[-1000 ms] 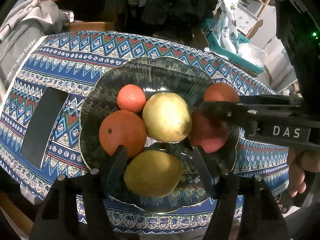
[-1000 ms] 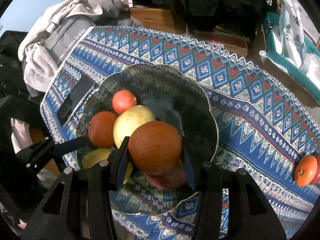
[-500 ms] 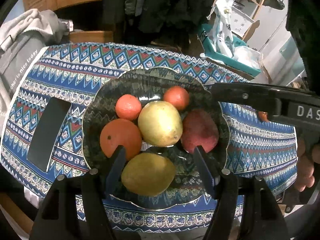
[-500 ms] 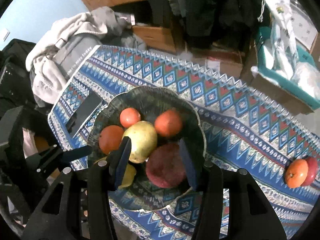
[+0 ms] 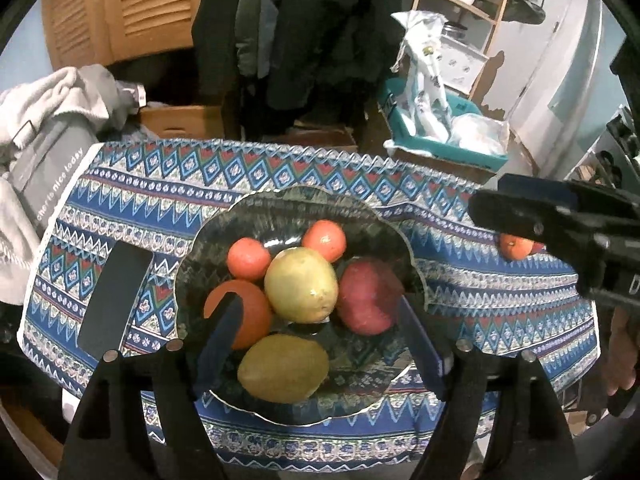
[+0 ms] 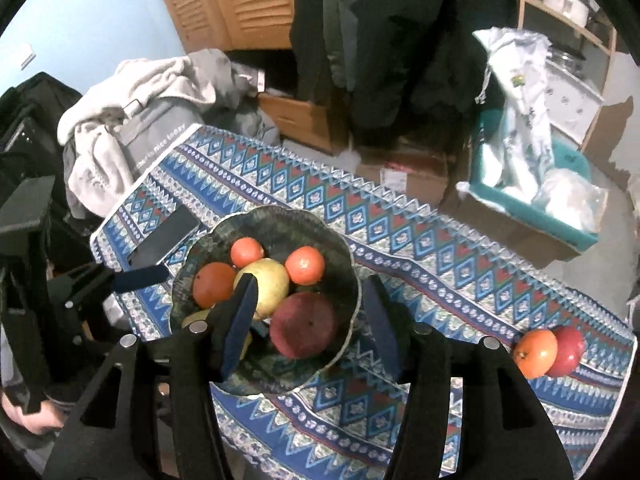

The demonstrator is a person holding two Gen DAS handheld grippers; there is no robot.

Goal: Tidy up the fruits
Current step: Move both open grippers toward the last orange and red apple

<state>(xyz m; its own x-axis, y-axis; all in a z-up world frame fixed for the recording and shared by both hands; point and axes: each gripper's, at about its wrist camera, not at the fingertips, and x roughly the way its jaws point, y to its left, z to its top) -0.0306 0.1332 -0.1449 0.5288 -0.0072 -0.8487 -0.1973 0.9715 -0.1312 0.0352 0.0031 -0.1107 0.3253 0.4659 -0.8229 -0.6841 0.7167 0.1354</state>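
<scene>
Both tools spread wide, holding nothing: left tool (image 5: 320, 344), right tool (image 6: 310, 330) above dark scalloped fruit bowl (image 6: 344, 256); grey bag (image 5: 48, 168) reads "nice today".

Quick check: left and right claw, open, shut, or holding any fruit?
Left claw: open, holding nothing, above the bowl.
Right claw: open, holding nothing, also over the bowl.

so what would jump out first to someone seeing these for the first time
The dark scalloped glass bowl in the middle of the blue patterned tablecloth, heaped with fruit around a big yellow-green pear. Next, an orange tangerine and a red apple touching near the cloth's right edge. Both the left gripper and the right gripper hang open above the bowl.
</scene>
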